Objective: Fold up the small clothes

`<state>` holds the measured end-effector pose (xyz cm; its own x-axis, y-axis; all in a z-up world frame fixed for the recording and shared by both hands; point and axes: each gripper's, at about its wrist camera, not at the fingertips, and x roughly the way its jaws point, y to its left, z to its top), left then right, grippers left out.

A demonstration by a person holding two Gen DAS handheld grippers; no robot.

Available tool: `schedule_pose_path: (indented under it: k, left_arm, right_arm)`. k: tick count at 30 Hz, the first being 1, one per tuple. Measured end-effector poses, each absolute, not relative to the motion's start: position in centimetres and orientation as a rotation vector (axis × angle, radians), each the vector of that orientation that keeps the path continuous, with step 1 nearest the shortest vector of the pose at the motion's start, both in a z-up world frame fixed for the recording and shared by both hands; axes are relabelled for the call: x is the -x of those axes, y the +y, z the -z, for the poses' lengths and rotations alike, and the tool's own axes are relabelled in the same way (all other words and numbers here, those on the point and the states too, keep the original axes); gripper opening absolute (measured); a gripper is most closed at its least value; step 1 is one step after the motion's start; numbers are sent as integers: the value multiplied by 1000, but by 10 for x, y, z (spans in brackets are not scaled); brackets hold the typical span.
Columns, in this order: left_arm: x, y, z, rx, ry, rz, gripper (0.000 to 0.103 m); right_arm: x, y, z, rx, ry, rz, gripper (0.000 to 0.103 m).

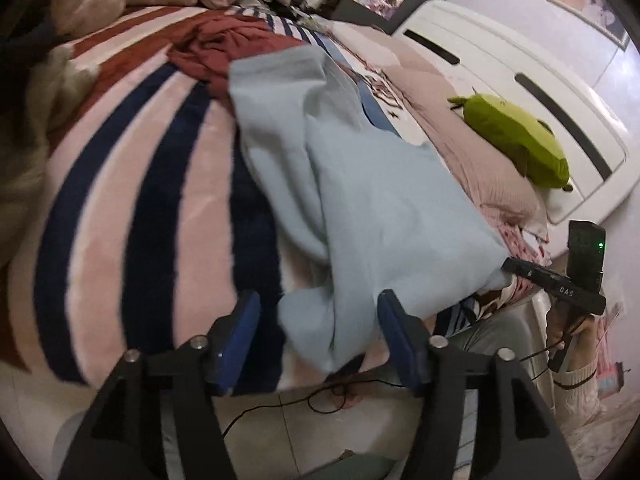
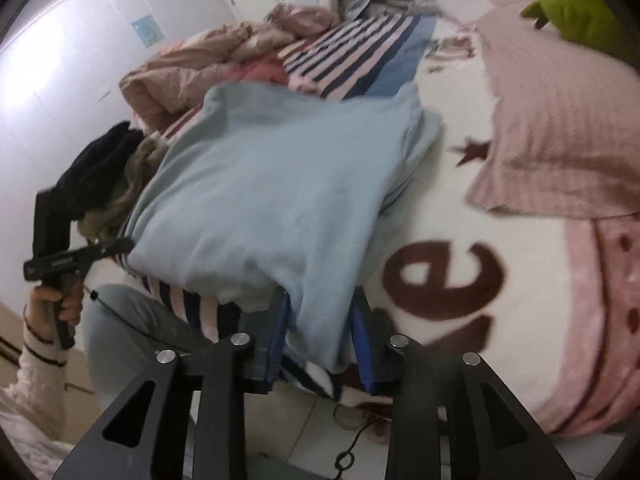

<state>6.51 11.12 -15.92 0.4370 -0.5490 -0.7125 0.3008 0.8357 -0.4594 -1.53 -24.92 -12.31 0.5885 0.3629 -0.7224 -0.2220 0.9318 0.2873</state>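
Pale blue soft knit garment (image 1: 360,200) lies on bed between both tools, near hem draped over edge. Left gripper (image 1: 320,340) jaws apart, hem corner hanging loose between. Right gripper (image 2: 320,336) jaws narrow, fabric between; clamped or released, cannot tell. Likely readying next fold.

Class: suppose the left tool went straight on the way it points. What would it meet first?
Most likely the light blue garment, a fold of which already hangs between the left tool's open fingers; the striped blanket lies beneath. Depth is uncertain.
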Motion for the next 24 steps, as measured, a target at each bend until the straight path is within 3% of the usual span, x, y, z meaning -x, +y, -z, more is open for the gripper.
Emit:
schedule_pose_path:
  k: [2,4,6,8,19,24]
  left_arm:
    - [-55,117,155,299,968,522,73]
    - [-47,119,156,329,966,529,74]
    - [-41,116,161,388,976,563,76]
    - [-37,109,169,446,982,600,81]
    - [-34,58,219,764,1044,715,86]
    - [-42,55,209,743,935,666,86]
  right_arm:
    - [22,-249,103,-126,800,-288,30]
    - [28,-242,85,-109,734,-288,30]
    - [28,-230,74,-122,685,-338,24]
    - [24,-207,70,-112,660,-397,9]
    - [-2,-118,142,68,780,-403,6]
    - [1,-128,151,6,799,-413,6]
